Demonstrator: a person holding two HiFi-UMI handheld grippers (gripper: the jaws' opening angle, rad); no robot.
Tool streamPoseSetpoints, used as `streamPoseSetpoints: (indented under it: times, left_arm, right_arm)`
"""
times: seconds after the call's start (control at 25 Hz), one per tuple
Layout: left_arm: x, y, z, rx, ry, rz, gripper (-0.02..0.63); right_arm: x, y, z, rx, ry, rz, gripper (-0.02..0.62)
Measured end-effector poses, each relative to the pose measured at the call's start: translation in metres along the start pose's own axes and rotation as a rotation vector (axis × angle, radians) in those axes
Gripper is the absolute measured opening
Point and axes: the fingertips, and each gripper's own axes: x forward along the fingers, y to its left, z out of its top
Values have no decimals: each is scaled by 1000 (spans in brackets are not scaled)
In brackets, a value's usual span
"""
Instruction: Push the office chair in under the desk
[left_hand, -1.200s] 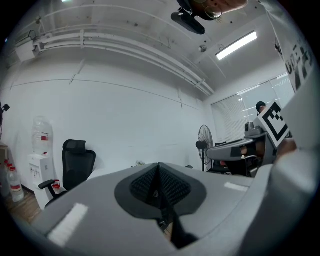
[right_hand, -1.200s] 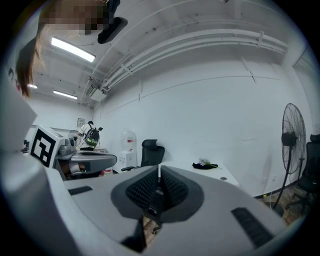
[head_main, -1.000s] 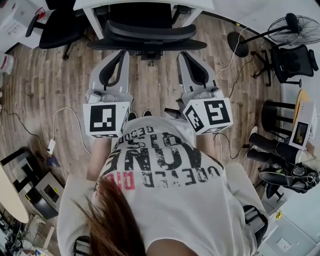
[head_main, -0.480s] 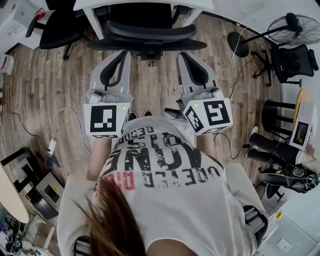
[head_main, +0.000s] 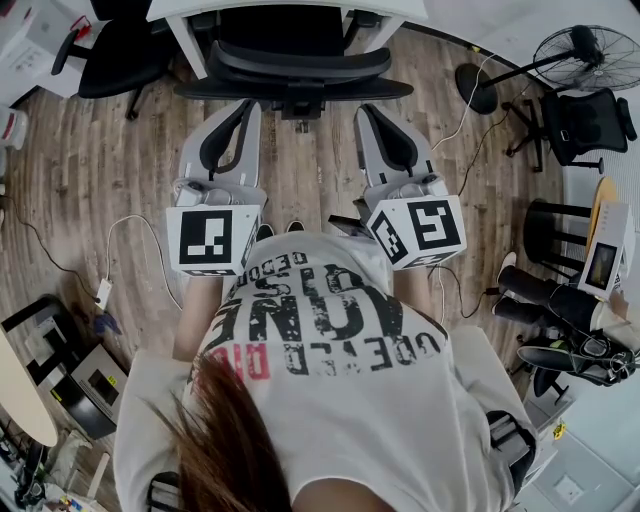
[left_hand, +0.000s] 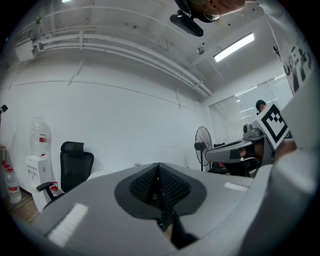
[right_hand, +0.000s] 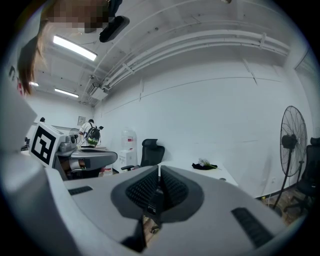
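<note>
On the left, the left gripper (head_main: 247, 110) pointed forward with its jaws pressed together on nothing, its tips close to the back edge of the chair. In the middle, the black office chair (head_main: 300, 62) stood straight ahead of the person, set between the white legs of the desk (head_main: 186, 45), with its seat under the desk top and its curved back showing in front. On the right, the right gripper (head_main: 365, 112) was likewise closed and empty, its tips near the chair's back, though whether either gripper touched the chair could not be told, and a floor fan (head_main: 590, 55) stood well off to the right.
</note>
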Motion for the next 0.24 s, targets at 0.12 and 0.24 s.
streamPoseSetpoints:
  times: [0.12, 0.24]
  left_arm:
    - [-1, -1, 1, 0, -1, -3, 12]
    - [-2, -2, 1, 1, 1, -8, 12]
  right_arm:
    - [-1, 0, 1, -1, 0, -1, 23]
    - [-2, 0, 1, -2, 1, -3, 23]
